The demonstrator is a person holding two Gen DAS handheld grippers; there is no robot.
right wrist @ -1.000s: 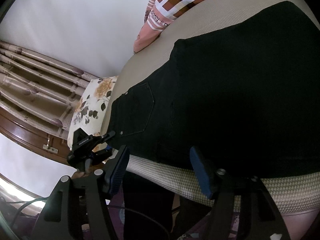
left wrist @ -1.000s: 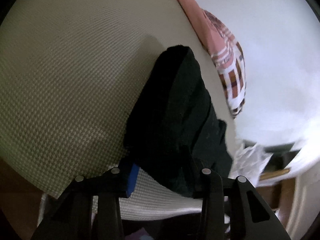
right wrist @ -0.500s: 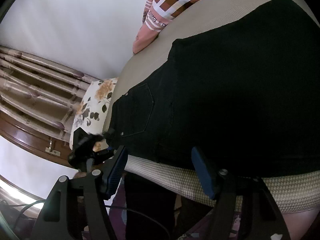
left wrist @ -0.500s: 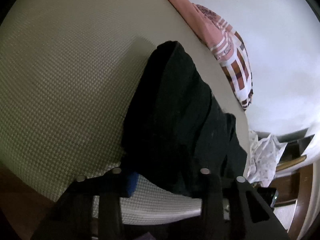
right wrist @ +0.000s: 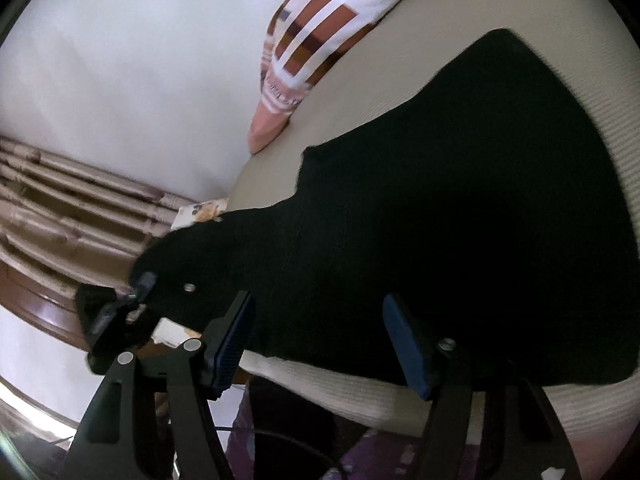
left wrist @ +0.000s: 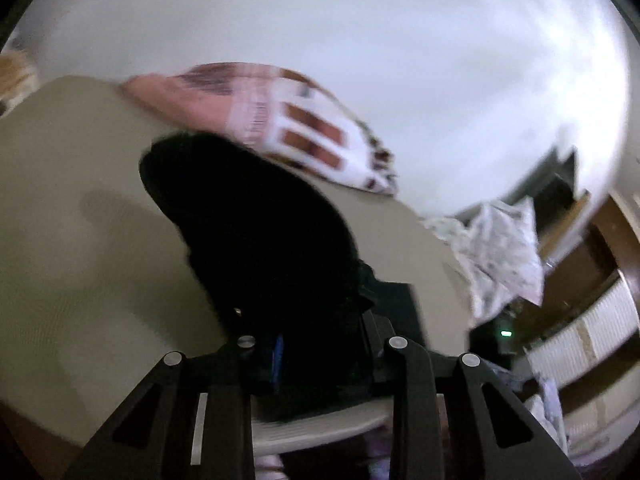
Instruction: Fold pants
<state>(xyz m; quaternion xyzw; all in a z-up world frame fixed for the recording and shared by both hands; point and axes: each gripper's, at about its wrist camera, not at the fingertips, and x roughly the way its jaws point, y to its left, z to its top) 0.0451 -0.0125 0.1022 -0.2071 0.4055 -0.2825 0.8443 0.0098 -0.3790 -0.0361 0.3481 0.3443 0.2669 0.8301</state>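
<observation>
Black pants [right wrist: 460, 220] lie spread on the beige bed cover [right wrist: 440, 52]. My left gripper [left wrist: 324, 352] has the waist end of the pants [left wrist: 260, 232] bunched between its jaws, which are closing on the cloth and hold it up off the bed. In the right wrist view that gripper [right wrist: 120, 312] shows at the lower left, with the raised waist corner draped over it. My right gripper [right wrist: 320, 344] stands open at the bed's near edge. Its blue pads [right wrist: 234, 344] sit just in front of the pants' hem and grip nothing.
A pink and brown striped pillow [left wrist: 304, 132] lies against the white wall behind the pants. A floral pillow [right wrist: 200, 216] and a wooden headboard [right wrist: 60, 208] are at the left. A crumpled white patterned cloth [left wrist: 500, 256] hangs past the bed's far corner.
My left gripper has risen and rolled with the pants' waist in it, lifting that corner off the bed. The right gripper has shifted sideways along the bed's edge and stayed open.
</observation>
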